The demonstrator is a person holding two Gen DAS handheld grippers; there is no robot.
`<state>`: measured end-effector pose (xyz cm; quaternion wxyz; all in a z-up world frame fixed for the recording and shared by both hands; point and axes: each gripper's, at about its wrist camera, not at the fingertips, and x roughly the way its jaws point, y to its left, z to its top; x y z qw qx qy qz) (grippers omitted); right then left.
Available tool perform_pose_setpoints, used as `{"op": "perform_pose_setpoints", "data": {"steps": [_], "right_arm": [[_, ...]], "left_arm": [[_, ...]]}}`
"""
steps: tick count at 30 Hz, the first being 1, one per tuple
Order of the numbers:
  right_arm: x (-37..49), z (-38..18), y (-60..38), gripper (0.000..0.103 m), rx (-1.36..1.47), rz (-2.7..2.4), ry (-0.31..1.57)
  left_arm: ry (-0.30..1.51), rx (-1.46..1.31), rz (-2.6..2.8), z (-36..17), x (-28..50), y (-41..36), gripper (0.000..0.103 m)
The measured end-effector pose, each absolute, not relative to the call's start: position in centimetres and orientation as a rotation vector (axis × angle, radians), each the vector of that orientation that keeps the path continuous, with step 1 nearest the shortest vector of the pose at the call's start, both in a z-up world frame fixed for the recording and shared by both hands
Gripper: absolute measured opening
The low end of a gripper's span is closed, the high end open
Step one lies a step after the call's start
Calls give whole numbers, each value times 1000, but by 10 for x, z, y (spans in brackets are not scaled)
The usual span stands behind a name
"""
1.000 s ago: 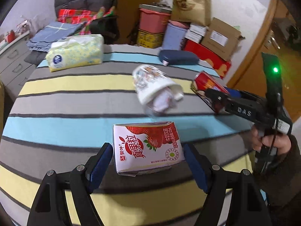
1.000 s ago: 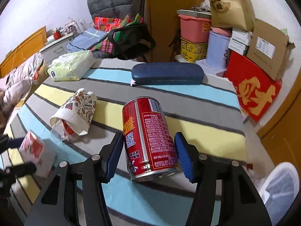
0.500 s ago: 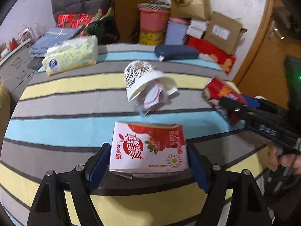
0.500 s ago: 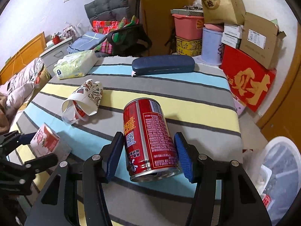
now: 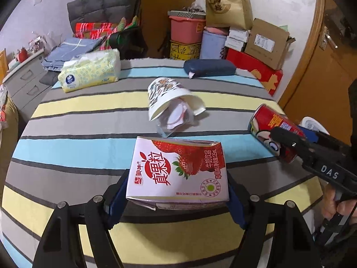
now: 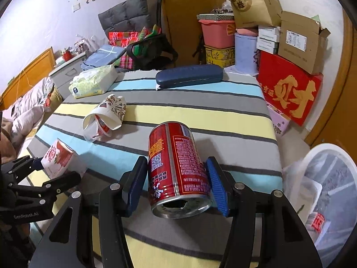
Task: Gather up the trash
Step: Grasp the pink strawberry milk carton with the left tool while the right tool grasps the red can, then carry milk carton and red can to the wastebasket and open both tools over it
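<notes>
Behind milk carton (image 5: 178,169), left hand-held gripper (image 5: 176,201) pads half hidden.

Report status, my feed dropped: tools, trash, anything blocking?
Left tool closing on strawberry milk carton. Right tool clamped on red can. Paper cup uncollected on striped table. Nothing blocking.

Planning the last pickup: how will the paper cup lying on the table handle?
The paper cup likely crushes easily: its rim is already bent. Probably light. Lying on its side, it may roll, and the wrapper poking out could drop.
</notes>
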<state>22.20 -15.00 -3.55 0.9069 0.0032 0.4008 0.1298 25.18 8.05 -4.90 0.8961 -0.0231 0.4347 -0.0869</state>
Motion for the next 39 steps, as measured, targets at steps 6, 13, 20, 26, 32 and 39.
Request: {"op": "perform_pose_setpoints", "data": {"steps": [6,13,20,26,32,39], "right_arm": [[206,-29,-158,55,32,252,792],[188,-25,-167,54,51,233,780],[177,-43,-162,53,3,260,848],[194,-49,-154,54,-29,284,915],[181,-49,-162,54,-2,261,894],[161,-31,-188,54,56,231,831]], "left_arm": [[854,-37,-192,-31,233,67,76],[820,-34,-214,-16,210,48,76],[852,-40,-226,-23,198,37,76],[850,-40,-213,-19,195,35,76],[850,-14,-212,-16,191,27,76],[816,11,-245,-3,184,4,76]]}}
